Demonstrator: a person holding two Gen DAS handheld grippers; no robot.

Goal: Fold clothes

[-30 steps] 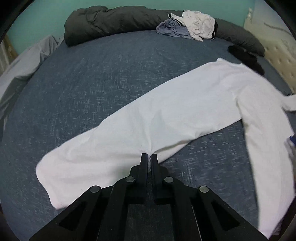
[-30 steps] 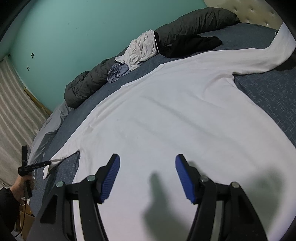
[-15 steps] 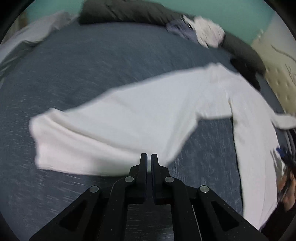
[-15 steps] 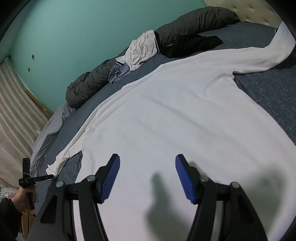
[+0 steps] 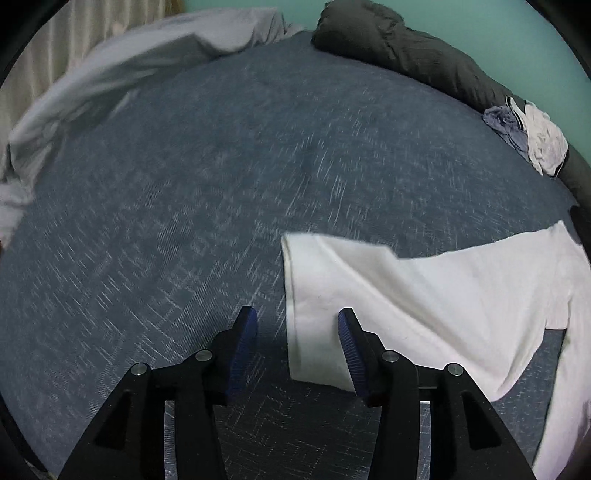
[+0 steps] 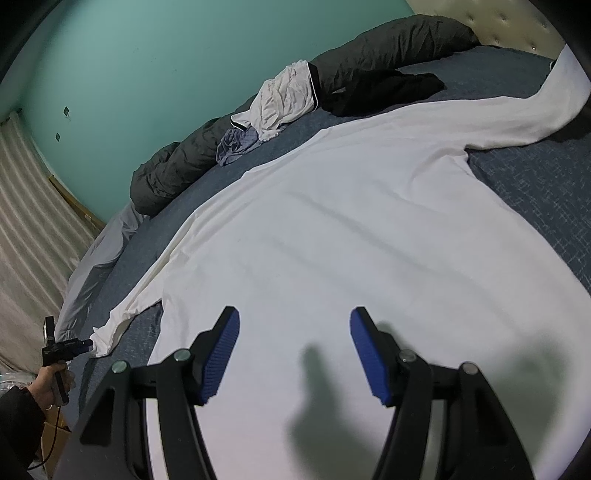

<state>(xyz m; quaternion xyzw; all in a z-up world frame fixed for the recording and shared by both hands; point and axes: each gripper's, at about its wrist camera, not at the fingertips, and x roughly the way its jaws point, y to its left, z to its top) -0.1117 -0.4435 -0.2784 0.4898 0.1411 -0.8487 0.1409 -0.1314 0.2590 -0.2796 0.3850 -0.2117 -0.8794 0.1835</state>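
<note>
White long-sleeve shirt (image 6: 332, 240) lies spread flat on the bed (image 5: 221, 166), body unfolded; sleeve end (image 5: 314, 295) sits at the left gripper (image 5: 297, 323).

Left gripper fingers wide apart, straddling the cuff edge, gripping nothing; right gripper (image 6: 295, 325) fingers wide apart above the shirt body, empty; folds all remain, as far as shown; shirt is soft matte knit, lightly creased; bed cover blue, woven fleck; crumpled clothes pile (image 6: 280, 99) by a dark rolled duvet (image 6: 388, 48).

We're in a home bedroom: blue bedspread (image 5: 229, 155), tufted headboard (image 6: 498, 18), rolled dark duvet (image 6: 388, 48) against a teal wall (image 6: 166, 55), curtains (image 6: 29, 221) at the side
</note>
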